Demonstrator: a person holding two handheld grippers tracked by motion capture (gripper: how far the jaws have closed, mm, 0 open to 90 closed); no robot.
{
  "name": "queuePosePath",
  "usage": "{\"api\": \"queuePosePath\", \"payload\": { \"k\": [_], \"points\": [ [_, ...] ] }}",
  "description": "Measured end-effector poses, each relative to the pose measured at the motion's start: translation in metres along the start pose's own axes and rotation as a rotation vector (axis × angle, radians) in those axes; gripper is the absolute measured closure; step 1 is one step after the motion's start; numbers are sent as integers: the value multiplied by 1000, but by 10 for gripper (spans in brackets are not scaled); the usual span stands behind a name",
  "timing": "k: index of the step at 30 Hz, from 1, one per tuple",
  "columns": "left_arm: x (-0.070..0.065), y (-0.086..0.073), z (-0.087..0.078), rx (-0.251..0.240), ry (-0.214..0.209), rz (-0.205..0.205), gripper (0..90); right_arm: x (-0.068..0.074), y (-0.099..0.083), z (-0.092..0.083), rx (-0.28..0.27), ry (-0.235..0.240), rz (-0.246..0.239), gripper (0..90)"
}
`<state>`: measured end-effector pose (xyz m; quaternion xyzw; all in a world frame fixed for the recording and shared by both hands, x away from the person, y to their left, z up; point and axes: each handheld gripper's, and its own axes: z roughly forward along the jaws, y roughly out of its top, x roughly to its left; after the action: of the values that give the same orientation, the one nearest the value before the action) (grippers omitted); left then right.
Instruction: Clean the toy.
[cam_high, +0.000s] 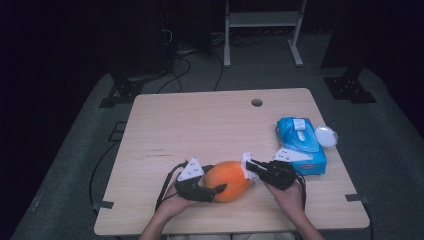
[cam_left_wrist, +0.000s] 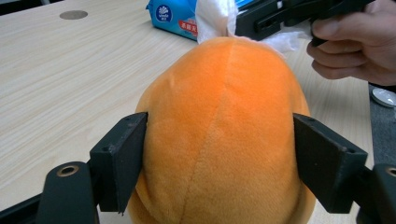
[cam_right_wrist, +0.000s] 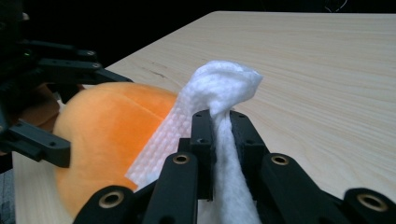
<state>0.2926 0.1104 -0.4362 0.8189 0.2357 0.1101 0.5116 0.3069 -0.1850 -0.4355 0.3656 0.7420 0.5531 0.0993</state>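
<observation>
Near the desk's (cam_high: 165, 130) front edge: orange plush ball (cam_high: 227, 180), clamped between the left gripper's (cam_high: 202, 187) wide-set fingers (cam_left_wrist: 119, 158). White wipe (cam_right_wrist: 219, 93), pinched by the right gripper's (cam_high: 257, 170) nearly shut fingers, is held against its right end. Blue wipe pack (cam_high: 300, 145) is noted far right.

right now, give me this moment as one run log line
left tool: jaws around orange plush toy, holding it | right tool: shut on white wipe, wipe against toy | blue wipes pack: on table, far right
</observation>
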Motion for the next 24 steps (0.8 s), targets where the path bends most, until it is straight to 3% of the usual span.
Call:
{"api": "queuePosePath", "payload": {
  "k": [3, 5, 11, 12, 15, 16, 17, 19, 21, 23, 24],
  "points": [
    [2, -1, -1, -3, -6, -15, 216, 17, 8, 1, -18, 50, -41, 804],
    [3, -1, -1, 1, -8, -15, 217, 26, 11, 4, -9, 45, -91, 804],
    [0, 0, 0, 1, -12, -1, 219, 3, 1, 2, -1, -3, -3, 804],
    [-1, 0, 1, 1, -11, 0, 217, 5, 2, 1, -3, -3, -7, 806],
    [0, 0, 1, -4, -12, -5, 216, 24, 10, 1, -26, 66, -53, 806],
    [0, 0, 0, -3, -9, -9, 216, 28, 12, 3, -22, 67, -74, 806],
    [-1, 0, 0, -1, -6, -7, 217, 29, 12, 4, -15, 60, -89, 807],
    [-3, 1, 0, -2, -2, -8, 218, 20, 7, 7, -8, 45, -66, 805],
    [-12, 7, 4, -10, -2, 25, 216, 9, 4, 5, 3, -3, -45, 806],
    [-17, 10, 8, -1, 2, 56, 211, 14, 5, 1, 2, -45, -76, 810],
    [-19, 11, 9, -1, 9, 65, 215, 21, 7, -1, -14, -26, -94, 810]
  ]
}}
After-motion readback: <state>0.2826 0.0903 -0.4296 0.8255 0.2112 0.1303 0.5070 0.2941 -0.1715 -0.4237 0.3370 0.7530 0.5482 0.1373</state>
